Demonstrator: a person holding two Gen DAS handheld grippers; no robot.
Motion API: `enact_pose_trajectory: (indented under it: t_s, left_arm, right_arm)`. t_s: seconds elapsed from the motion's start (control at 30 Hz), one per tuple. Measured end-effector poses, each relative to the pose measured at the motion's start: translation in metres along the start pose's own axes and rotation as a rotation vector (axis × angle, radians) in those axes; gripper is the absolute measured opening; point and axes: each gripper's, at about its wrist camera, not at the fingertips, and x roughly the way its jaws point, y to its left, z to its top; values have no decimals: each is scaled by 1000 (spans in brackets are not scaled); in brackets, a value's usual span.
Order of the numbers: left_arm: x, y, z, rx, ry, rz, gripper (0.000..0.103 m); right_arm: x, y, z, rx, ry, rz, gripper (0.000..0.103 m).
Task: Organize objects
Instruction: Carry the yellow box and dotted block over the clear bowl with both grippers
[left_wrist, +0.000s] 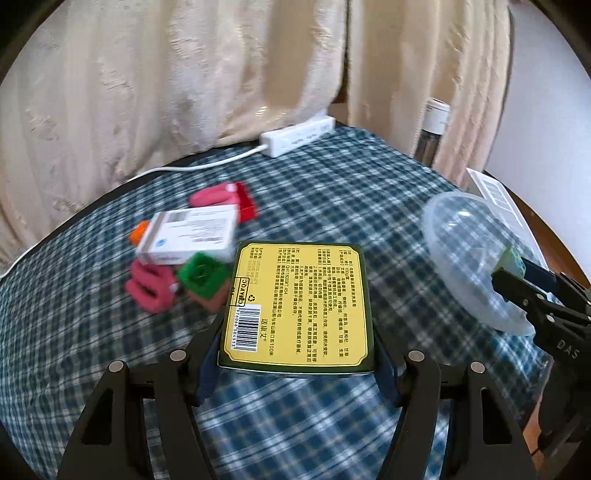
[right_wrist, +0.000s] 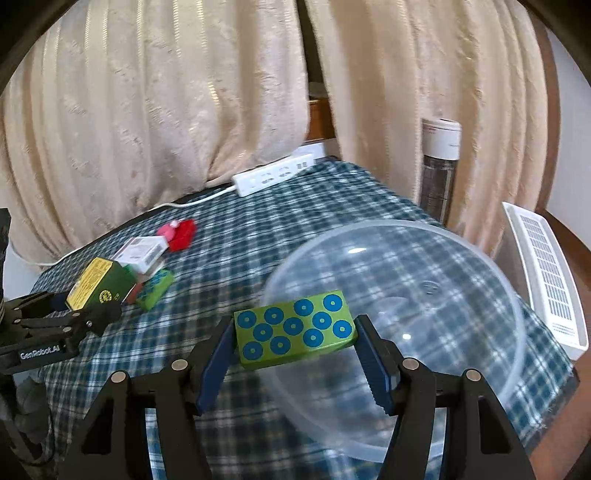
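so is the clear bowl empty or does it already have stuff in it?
Empty. Through the clear bowl only the plaid cloth shows; the green dotted block sits at its near rim, clamped in the right gripper, not dropped in.

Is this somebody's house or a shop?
Probably a room in a home: cream curtains hang behind a table with a checked tablecloth, and a white power strip lies on it.

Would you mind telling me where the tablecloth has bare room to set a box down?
Bare cloth lies between the power strip, the clear bowl and the toy pile, and in front of the pile. It is crowded around the white box and green block.
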Motion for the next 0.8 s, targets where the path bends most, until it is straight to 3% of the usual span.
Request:
enact_pose_trajectory:
  t_s: [0.4, 0.8]
  left_arm:
    - [16, -70, 24, 115, 15, -103, 68]
    - [27, -120, 40, 194, 11, -177, 68]
  right_arm:
    - [-6, -54, 1, 72, -17, -58, 67]
    - [-9, -82, 5, 93, -33, -98, 67]
